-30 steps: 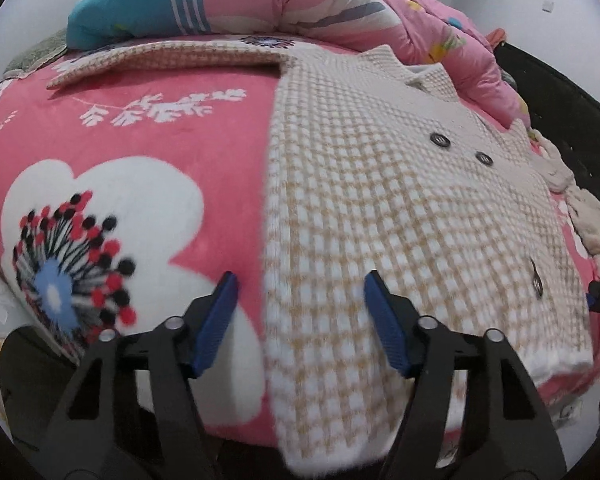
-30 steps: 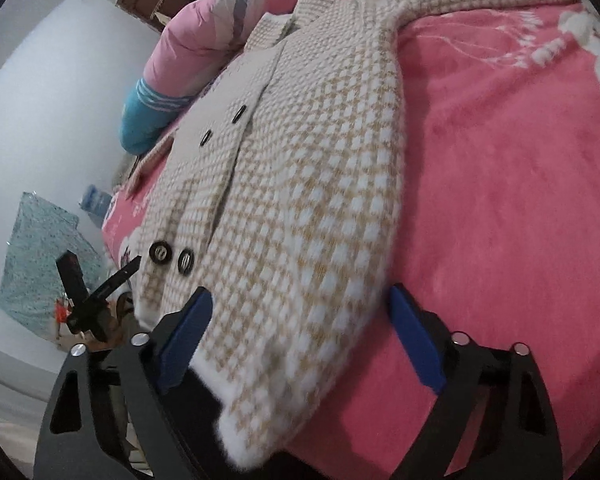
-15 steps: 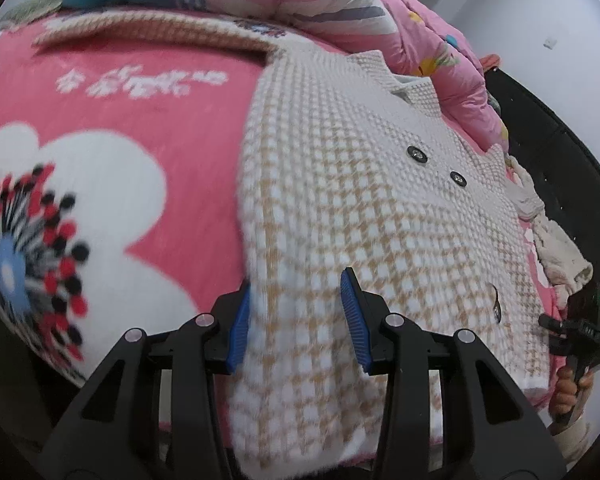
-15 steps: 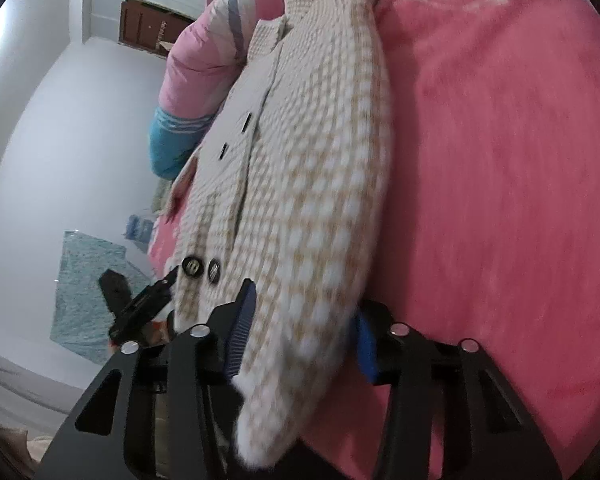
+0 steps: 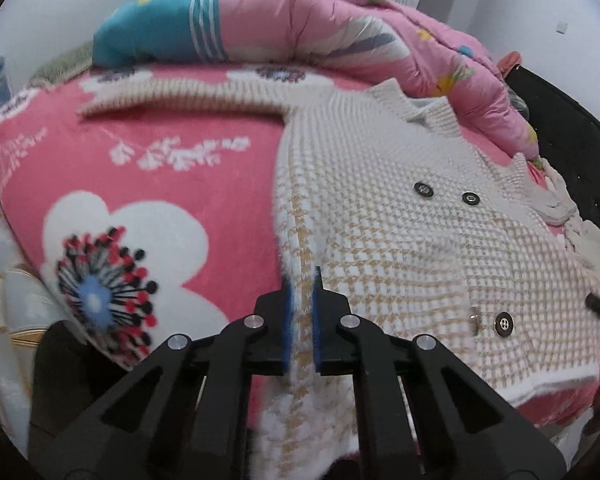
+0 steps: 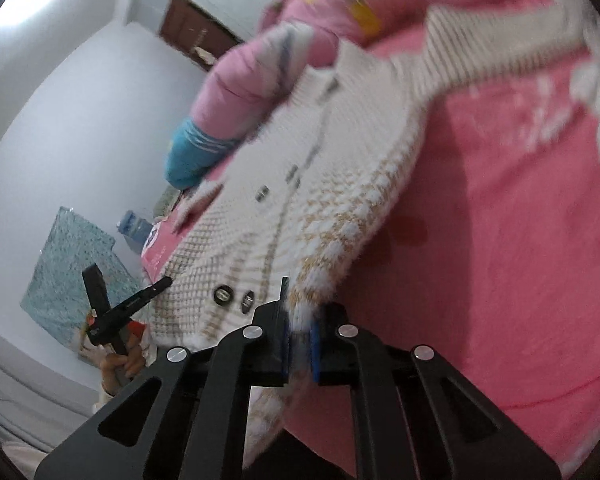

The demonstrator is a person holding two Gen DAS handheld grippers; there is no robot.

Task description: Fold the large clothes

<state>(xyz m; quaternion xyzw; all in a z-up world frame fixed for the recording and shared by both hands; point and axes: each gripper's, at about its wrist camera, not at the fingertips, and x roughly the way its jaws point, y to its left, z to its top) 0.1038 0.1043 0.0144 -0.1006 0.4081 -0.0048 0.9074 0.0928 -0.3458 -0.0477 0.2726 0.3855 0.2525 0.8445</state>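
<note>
Both claws had just closed on the checked coat [image 5: 380, 232]: left claw [image 5: 300, 312] pinched its hem corner, right claw [image 6: 300, 332] the opposite one. Coat lay spread on the pink blanket [image 5: 188, 184] on the bed, hem edge lifted.

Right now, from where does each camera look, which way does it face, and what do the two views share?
Left wrist: sits on the left gripper, facing forward and down over the bed toward the quilt; its own fingers have just closed on the coat hem.
Right wrist: sits on the right gripper, facing along the coat's other edge toward a door; its fingers have just closed on the hem too.
Shared: coat, bed, quilt; the right view also shows the left gripper in a hand.
</note>
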